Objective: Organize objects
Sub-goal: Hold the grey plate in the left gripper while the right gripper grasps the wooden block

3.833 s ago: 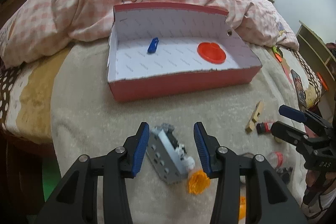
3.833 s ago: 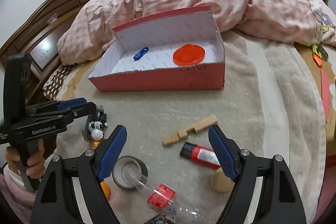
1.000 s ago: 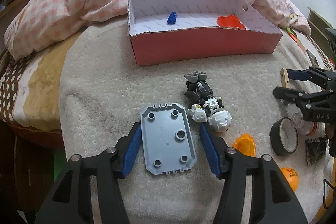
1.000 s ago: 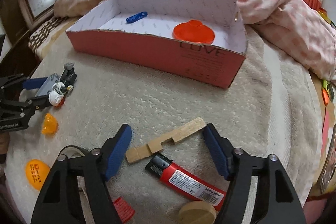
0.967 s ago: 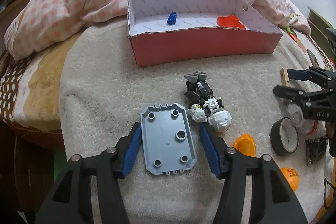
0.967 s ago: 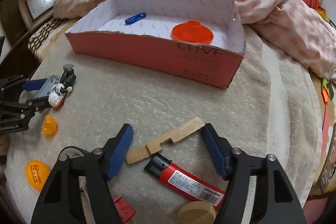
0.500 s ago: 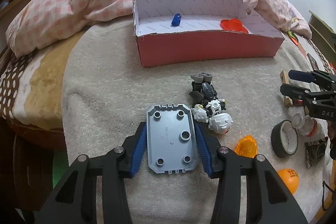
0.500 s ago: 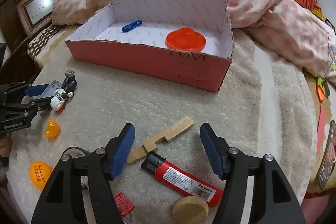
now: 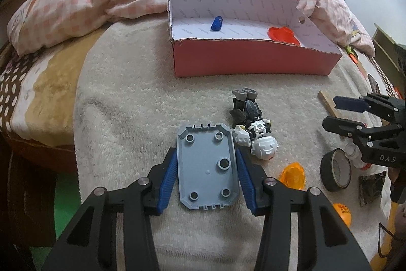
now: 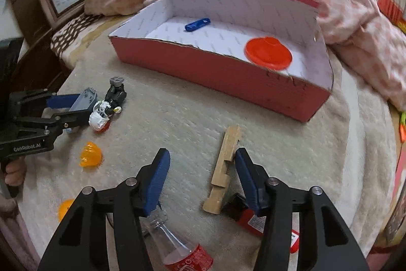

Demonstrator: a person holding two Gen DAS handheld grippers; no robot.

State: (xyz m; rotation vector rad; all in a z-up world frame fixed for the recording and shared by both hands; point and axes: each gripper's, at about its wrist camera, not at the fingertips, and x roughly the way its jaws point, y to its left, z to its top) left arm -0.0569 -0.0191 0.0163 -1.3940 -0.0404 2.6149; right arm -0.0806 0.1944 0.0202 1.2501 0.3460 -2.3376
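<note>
The left gripper (image 9: 206,175) has just clamped the flat grey studded plastic plate (image 9: 208,166), ready for the red cardboard box (image 9: 253,65) beyond. The right gripper (image 10: 200,178), closing but not gripping, straddles the notched wooden stick (image 10: 224,169).

Two fisheye views, each looking steeply down along its own gripper's fingers onto a bed, close to the blanket. Both face the red box (image 9: 253,62) at the far side; each catches the other gripper at its edge, and both share the toy figure (image 10: 106,108).
</note>
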